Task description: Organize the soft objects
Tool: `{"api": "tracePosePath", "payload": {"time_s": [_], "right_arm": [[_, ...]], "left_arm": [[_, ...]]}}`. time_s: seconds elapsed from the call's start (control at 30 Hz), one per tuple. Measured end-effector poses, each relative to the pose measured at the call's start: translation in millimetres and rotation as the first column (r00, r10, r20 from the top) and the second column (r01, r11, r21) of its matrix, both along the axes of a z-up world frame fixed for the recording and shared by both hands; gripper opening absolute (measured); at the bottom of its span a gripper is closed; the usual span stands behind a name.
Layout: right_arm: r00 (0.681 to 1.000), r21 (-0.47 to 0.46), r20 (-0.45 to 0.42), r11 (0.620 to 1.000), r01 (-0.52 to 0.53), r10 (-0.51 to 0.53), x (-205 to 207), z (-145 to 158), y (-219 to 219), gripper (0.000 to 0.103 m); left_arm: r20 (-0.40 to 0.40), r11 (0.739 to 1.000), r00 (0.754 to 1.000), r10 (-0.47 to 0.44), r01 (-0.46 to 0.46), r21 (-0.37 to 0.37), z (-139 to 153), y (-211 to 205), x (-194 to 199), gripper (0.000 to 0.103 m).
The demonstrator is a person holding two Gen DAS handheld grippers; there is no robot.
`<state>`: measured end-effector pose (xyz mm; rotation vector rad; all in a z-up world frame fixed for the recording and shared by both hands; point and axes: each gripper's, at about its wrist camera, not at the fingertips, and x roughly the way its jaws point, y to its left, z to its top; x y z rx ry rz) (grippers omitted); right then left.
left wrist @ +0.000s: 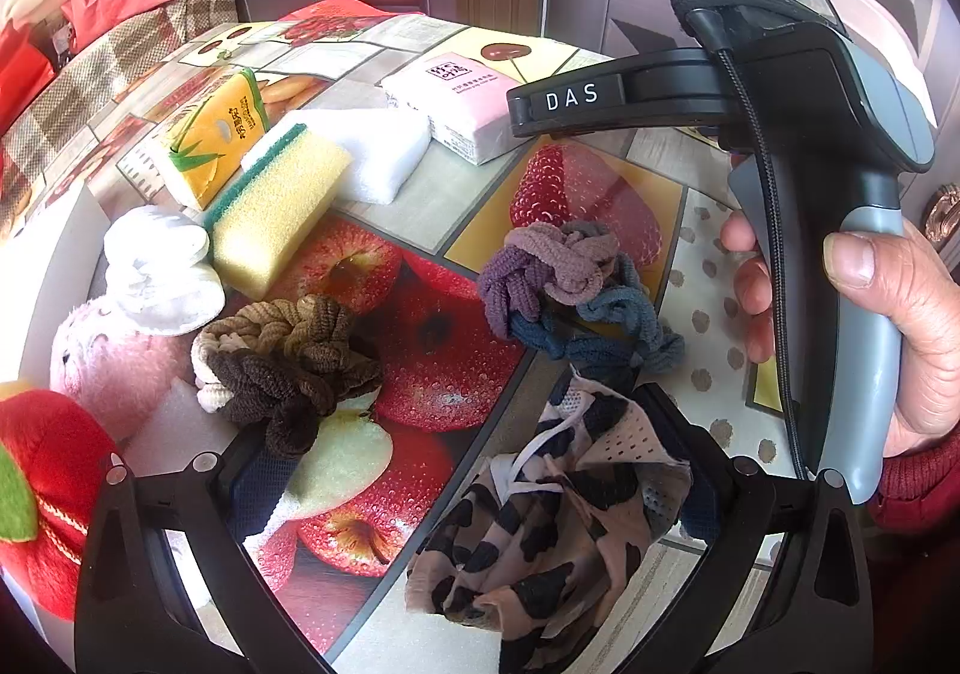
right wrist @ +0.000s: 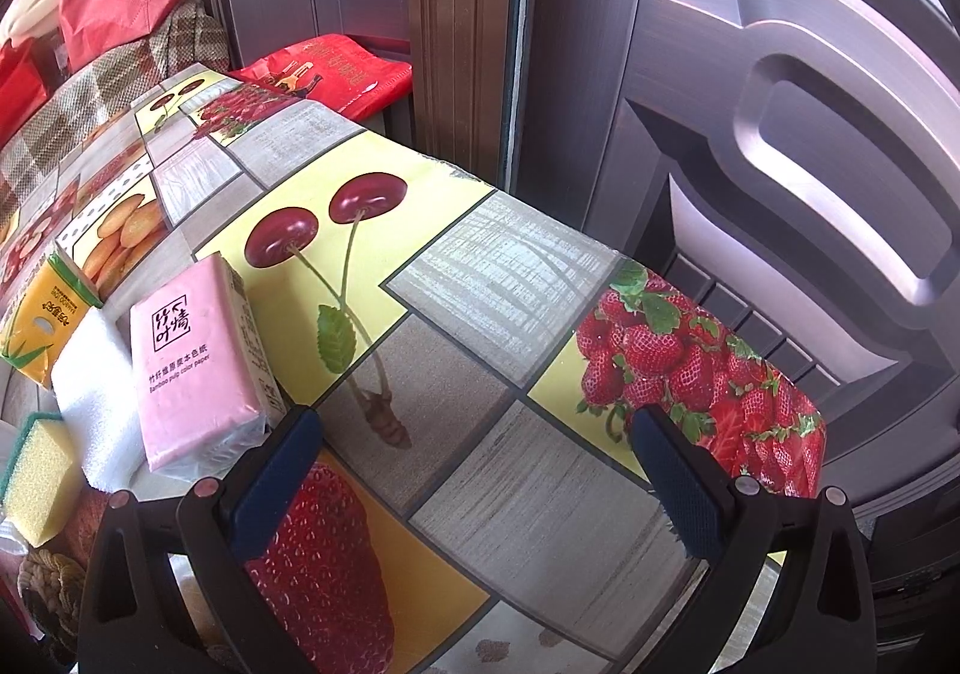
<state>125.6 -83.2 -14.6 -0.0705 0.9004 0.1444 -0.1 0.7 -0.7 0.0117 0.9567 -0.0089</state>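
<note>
My left gripper is open above the fruit-print tablecloth. A leopard-print mesh pouch lies between its fingers, close to the right one. A purple-blue bundle of hair ties lies just ahead, a brown bundle to the left. Further left are a white sock, a pink plush and a red plush. My right gripper is open and empty over the tablecloth; it also shows in the left wrist view.
A yellow-green sponge, white foam block, yellow tissue pack and pink tissue pack stand at the back. The pink pack lies left of my right gripper. Metal doors stand behind the table's far edge.
</note>
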Motion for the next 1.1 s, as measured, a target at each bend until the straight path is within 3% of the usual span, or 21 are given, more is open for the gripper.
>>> {"api": "tracePosePath", "payload": {"time_s": [1.1], "right_arm": [[1.000,-0.015,-0.002,1.000,0.001,-0.001,0.0,0.1,2.4,0.103]], "left_arm": [[0.000,1.000,1.000,0.000,0.000,0.000,0.0,0.0,0.0,0.102]]}}
